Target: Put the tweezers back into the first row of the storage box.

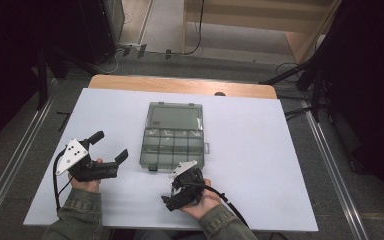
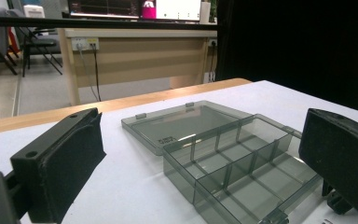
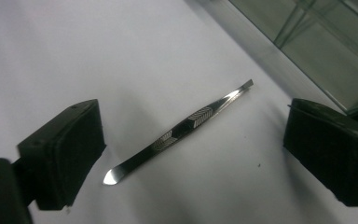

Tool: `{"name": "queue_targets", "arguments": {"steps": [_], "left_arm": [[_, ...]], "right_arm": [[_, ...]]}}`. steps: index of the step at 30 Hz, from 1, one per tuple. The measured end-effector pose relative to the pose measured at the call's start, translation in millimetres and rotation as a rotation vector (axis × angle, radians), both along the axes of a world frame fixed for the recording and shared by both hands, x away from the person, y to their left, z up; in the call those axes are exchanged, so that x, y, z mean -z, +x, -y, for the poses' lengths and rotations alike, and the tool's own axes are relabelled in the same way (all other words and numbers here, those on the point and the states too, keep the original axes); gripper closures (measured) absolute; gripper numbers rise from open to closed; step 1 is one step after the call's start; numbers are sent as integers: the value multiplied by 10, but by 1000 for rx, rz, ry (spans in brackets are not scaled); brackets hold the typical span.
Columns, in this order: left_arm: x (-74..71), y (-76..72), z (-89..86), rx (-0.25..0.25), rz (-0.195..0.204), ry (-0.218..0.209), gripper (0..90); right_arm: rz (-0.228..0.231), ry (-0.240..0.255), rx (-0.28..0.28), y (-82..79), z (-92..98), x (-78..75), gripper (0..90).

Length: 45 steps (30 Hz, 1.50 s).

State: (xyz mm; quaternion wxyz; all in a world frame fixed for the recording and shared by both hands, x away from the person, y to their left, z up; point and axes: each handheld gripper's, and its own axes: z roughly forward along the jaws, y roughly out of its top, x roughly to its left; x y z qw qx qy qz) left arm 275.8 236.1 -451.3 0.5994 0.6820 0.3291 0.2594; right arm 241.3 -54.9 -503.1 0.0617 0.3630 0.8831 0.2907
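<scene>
Slim steel tweezers [image 3: 182, 133] lie flat on the white table, near the box.

Olive-green sleeves with buttoned cuffs cover both forearms. The left gripper [image 1: 111, 145] is black, topped by a grey three-cornered plate with dark screw holes; the right gripper [image 1: 177, 186] matches. Black cables trail from each. Their fingers [image 2: 60, 163] are blocky, padded, matte black.

A wooden table [image 1: 180, 86] is being covered by a white sheet [image 1: 260, 165], its far edge left bare. A smoky clear compartment box [image 1: 172, 147], lid open, is being carried near the middle. Metal tweezers [image 3: 177, 133] are lying beside the box's near edge.
</scene>
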Motion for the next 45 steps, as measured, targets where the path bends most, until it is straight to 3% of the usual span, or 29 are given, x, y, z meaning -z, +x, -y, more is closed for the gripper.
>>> {"name": "queue_targets", "arguments": {"steps": [4,11,13,17,22,25,36,45], "left_arm": [[1,1,1,0,-1,-1,0],[4,4,-1,7,-5,-7,0],[4,4,-2,7,-7,-11,0],[4,4,-1,8,-8,-13,0],[-2,-8,-4,9,0,-14,0],[-2,-9,-4,9,2,-16,0],[-3,-8,-5,12,5,-19,0],[-2,-6,-7,8,-1,-19,0]], "right_arm": [[2,10,22,-10,1,-16,182],[30,-47,68,-48,-34,-55,435],[45,-65,63,-52,-42,-57,453],[44,-73,47,-82,-81,-76,588],[21,-84,32,-108,-141,-104,794],[11,-82,21,-97,-134,-107,850],[-37,-41,-19,-14,-61,-107,855],[-33,-49,-30,-2,-38,-116,855]]}}
